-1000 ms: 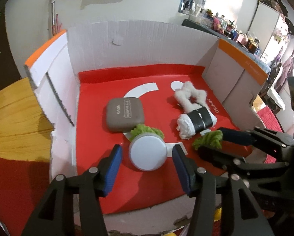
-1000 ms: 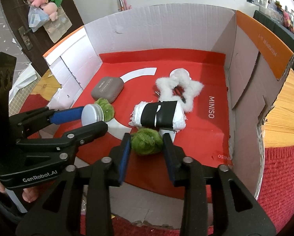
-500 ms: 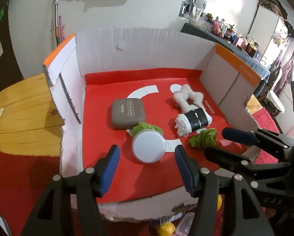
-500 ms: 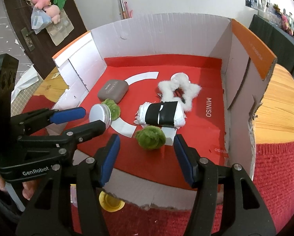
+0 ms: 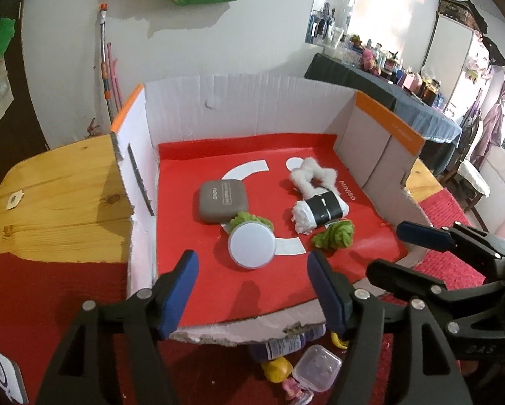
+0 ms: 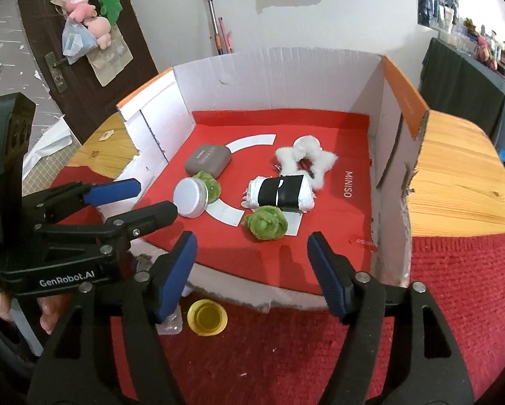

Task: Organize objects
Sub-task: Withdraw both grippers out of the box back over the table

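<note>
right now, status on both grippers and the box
Left gripper and right gripper both empty, jaws opening. Round tin and green pom-pom lie free in the cardboard box. Nothing in the way.

Both tools wider, back from box (image 5: 238,118)

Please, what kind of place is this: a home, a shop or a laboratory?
Most likely a lived-in home. Soft toys hang on a brown door, a side table is crowded with small bottles and trinkets, and the cardboard box sits on a wooden table.
</note>
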Motion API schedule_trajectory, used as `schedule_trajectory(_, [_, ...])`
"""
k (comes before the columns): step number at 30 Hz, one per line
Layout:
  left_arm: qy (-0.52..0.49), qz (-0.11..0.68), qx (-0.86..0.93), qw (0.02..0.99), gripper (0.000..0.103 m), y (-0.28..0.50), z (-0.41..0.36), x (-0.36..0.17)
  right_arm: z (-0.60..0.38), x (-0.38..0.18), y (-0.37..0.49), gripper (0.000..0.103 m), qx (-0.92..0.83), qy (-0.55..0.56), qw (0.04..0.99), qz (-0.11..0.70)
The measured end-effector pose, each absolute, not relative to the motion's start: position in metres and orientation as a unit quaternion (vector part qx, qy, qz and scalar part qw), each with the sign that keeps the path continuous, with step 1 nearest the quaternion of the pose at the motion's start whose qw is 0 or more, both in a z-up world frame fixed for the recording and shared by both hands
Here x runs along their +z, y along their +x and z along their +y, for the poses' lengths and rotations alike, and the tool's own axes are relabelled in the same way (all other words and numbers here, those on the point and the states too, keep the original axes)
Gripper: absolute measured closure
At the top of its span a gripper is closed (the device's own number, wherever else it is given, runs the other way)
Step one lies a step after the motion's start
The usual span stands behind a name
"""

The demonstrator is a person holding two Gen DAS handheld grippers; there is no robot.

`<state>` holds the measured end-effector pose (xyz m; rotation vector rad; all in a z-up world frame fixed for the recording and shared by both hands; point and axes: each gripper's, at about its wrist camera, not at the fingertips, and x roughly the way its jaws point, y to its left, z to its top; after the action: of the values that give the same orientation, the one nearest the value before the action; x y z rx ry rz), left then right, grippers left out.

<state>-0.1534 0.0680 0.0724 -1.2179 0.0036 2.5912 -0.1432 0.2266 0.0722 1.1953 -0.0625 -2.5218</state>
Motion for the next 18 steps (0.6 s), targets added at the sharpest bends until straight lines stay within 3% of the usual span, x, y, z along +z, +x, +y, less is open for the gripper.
schedule_trajectory(3, [-0.416,0.0,0.899,0.136,0.03,-0.148,0.066,0.077,0.228,0.076,-0.136,0.034,-0.892,0.417,0.173,-0.022])
schedule_trajectory(18, [-0.394,-0.003,0.911,0.124,0.013,-0.111,0.056,0.085,0.23,0.089,-0.1,0.009,-0.903,0.394,0.171,-0.014])
